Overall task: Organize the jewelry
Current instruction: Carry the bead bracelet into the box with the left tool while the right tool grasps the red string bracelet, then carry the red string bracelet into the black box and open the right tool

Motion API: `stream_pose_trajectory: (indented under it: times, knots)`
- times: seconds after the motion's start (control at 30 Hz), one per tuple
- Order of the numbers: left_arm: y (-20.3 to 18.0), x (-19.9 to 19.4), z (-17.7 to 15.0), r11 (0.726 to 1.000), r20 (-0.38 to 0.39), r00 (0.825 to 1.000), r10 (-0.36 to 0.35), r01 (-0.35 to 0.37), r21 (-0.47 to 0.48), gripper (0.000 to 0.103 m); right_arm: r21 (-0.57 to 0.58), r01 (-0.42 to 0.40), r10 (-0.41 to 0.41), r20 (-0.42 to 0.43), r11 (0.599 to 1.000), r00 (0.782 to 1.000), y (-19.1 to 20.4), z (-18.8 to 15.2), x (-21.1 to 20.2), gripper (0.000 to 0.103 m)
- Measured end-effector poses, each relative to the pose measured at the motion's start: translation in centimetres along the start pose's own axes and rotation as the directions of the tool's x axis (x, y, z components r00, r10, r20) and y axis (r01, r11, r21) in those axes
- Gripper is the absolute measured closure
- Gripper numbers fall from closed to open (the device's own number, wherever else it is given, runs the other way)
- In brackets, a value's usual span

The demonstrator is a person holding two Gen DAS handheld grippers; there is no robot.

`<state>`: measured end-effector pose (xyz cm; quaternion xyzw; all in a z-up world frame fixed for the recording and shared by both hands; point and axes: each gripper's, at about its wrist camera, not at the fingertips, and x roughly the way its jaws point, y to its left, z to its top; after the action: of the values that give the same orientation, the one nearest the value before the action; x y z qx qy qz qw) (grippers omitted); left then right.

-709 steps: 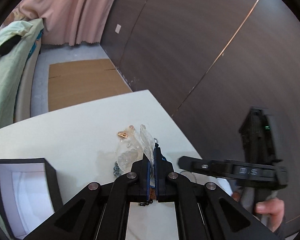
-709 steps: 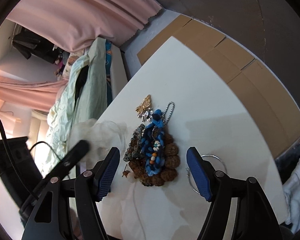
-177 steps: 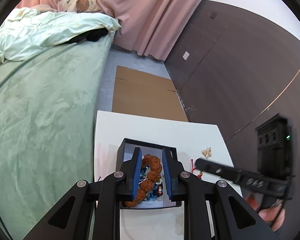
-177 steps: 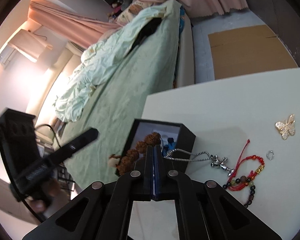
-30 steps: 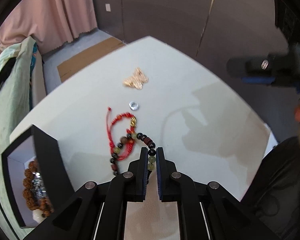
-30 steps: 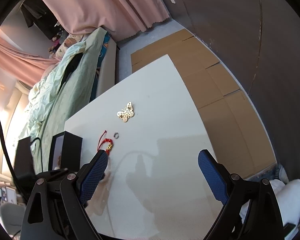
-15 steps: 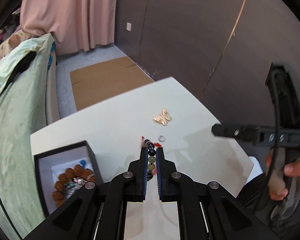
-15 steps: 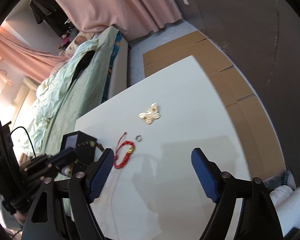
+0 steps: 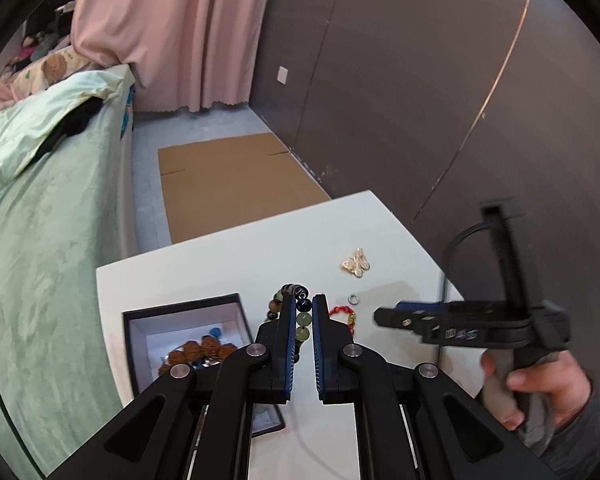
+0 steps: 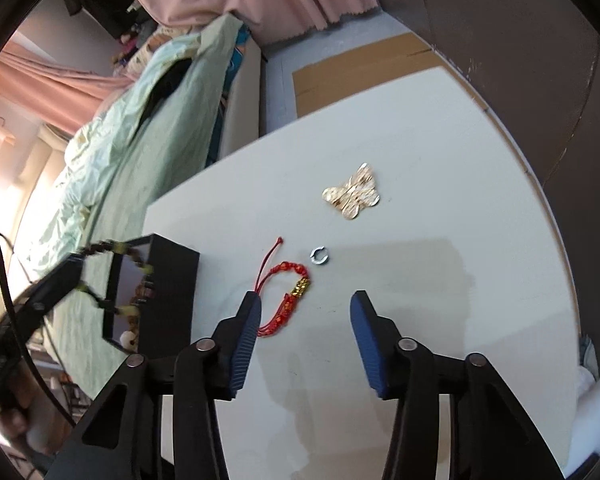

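Note:
My left gripper point(image 9: 301, 300) is shut on a bead bracelet point(image 9: 302, 318) of dark and green beads, held lifted beside the black jewelry box point(image 9: 180, 312). The box has a white lining and holds brown bead strands point(image 9: 204, 350). In the right wrist view the bead bracelet point(image 10: 116, 246) hangs over the box point(image 10: 172, 280). My right gripper point(image 10: 304, 308) is open above the white table point(image 10: 440, 300), close to a red cord bracelet point(image 10: 290, 292). A silver ring point(image 10: 320, 257) and a gold butterfly brooch point(image 10: 352, 191) lie beyond it.
The table's far edge drops to a floor with flat cardboard point(image 9: 228, 184). A green-covered bed point(image 9: 40, 220) runs along the left. A dark wall point(image 9: 420, 100) stands on the right. The red bracelet point(image 9: 342, 314), ring point(image 9: 353, 299) and brooch point(image 9: 356, 264) also show in the left wrist view.
My left gripper has carried the bead bracelet left toward the box. My right gripper has dropped closer to the red cord bracelet and stayed open.

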<state>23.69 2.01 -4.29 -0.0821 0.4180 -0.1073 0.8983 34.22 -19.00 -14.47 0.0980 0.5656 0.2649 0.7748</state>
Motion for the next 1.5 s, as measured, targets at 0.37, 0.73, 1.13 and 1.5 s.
stream_pose_trajectory:
  times: [0.37,0.73,1.13,1.5]
  knots:
    - [3.3,-3.0,-0.1,0.998,0.062,0.998,-0.002,0.006,-0.065,0.095,-0.037,0.103,-0.105,-0.04,0.994,0.994,1.9,0.6,3.1,0.075]
    - [4.6,-2.1,-1.0,0.997,0.022,1.0,0.015,-0.013,-0.08,0.094,-0.161,0.274,-0.276,0.015,0.948,0.961,3.9,0.3,3.5,0.093]
    - [6.4,-2.6,-1.1,0.99,0.036,0.997,0.071,-0.066,-0.122,0.041,-0.153,0.104,-0.084,0.131,0.983,0.988,5.2,0.3,-2.6,0.095]
    - [7.4,-2.2,-2.5,0.988,0.015,0.991,0.133,-0.131,-0.087,0.029,-0.212,-0.093,0.134,0.187,0.973,0.973,10.0,0.7,-5.8,0.095]
